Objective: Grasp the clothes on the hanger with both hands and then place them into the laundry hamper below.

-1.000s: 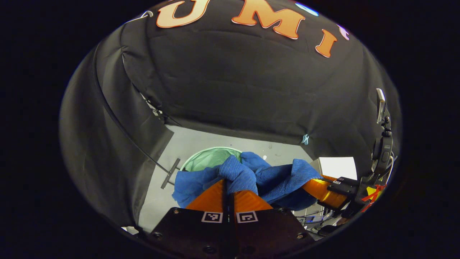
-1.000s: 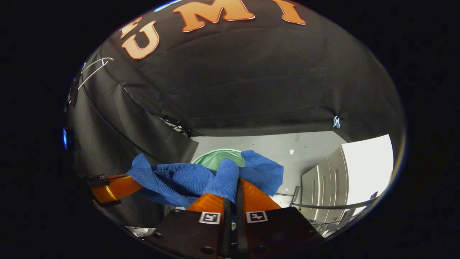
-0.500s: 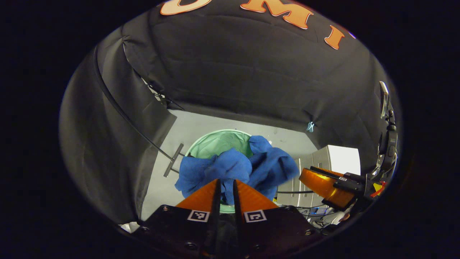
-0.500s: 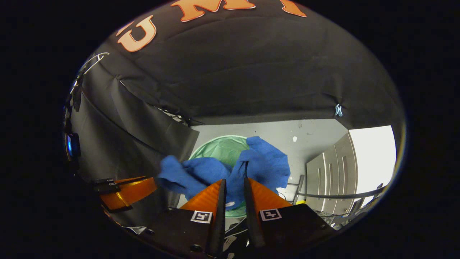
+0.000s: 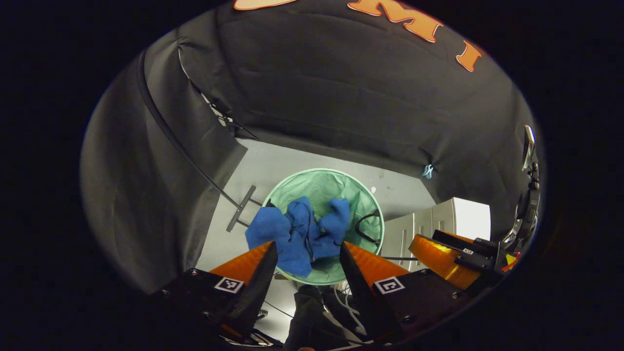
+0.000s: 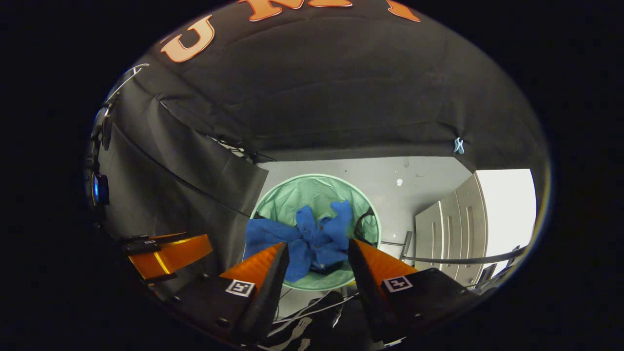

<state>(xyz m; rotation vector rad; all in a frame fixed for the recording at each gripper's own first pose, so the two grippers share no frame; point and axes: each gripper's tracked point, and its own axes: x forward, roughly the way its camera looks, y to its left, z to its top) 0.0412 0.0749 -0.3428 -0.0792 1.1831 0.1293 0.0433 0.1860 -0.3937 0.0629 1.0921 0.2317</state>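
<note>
A black cloth wall [image 5: 341, 97] hangs round the booth, meeting a pale grey floor [image 5: 273, 165]; white cabinets [image 6: 453, 229] stand off to the right in the right gripper view. On that floor sits a round green laundry hamper [image 5: 363, 195], its mouth open to the cameras; a dark loop of a handle shows at its right rim. The blue clothes [image 5: 297, 234] lie crumpled in the hamper, one fold draped over the near-left rim, in the left gripper view; in the right gripper view the same garment [image 6: 312, 239] spreads across the hamper's near half. Above it the left gripper [image 5: 307, 253] hangs with its fingers spread wide, nothing between them, the cloth well below and apart; the right gripper [image 6: 317, 251] hangs likewise, fingers parted and empty. Each gripper also appears off to the side of the other's view; a small pale blue clip [image 6: 458, 145] pins the wall cloth at right.
</note>
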